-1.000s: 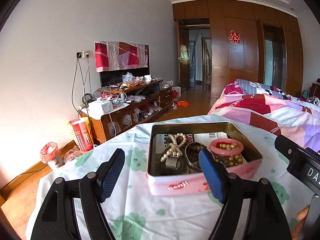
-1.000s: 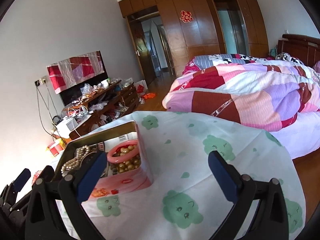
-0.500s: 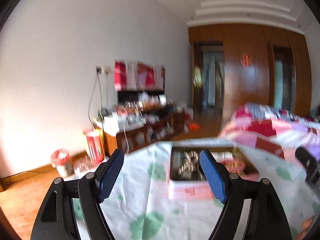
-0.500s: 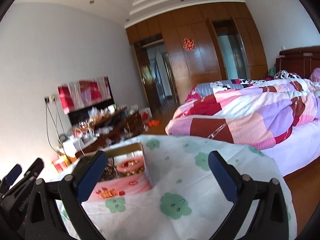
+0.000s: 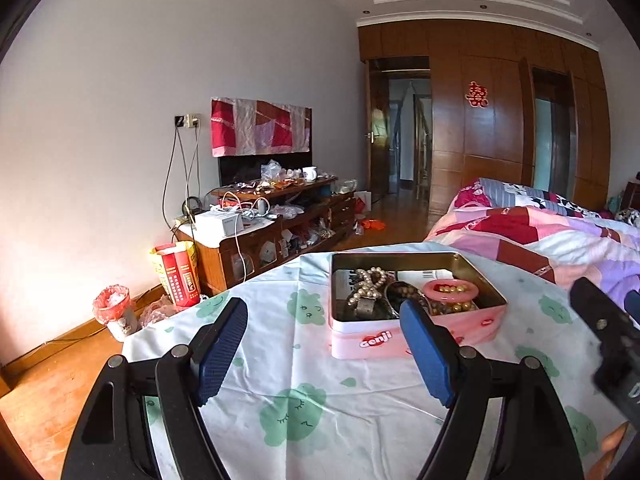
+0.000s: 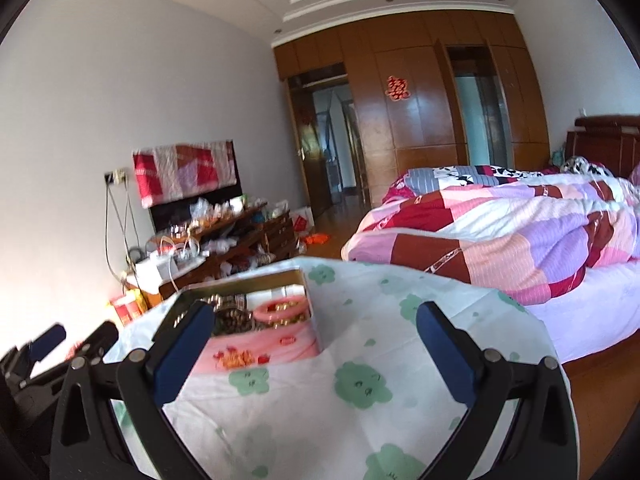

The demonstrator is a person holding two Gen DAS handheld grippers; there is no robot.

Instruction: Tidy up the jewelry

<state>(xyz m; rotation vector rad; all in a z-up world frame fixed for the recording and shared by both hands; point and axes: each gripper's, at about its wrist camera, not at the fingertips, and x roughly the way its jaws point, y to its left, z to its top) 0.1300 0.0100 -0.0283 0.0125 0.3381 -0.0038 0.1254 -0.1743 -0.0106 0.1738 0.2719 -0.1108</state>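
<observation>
A pink tin box (image 5: 416,338) stands open on a table covered with a white cloth (image 5: 304,384) printed with green shapes. Inside lie a pearl strand (image 5: 370,286), a pink bangle (image 5: 450,290) over gold beads, and a dark bead string. My left gripper (image 5: 326,350) hovers open just in front of the tin, nothing between its blue pads. The right wrist view shows the same tin (image 6: 264,344) at the lower left. My right gripper (image 6: 316,346) is open and empty over the cloth, beside the tin's right corner.
A bed with a pink and red patchwork quilt (image 6: 500,236) runs along the right of the table. A cluttered low wooden cabinet (image 5: 276,224) stands against the left wall, with a red box (image 5: 178,274) and a small bin (image 5: 114,310) on the floor. Wooden wardrobes fill the far wall.
Both grippers have drawn back from the tin and tilted slightly upward; the tin looks smaller and farther off. Both stay open and empty.
</observation>
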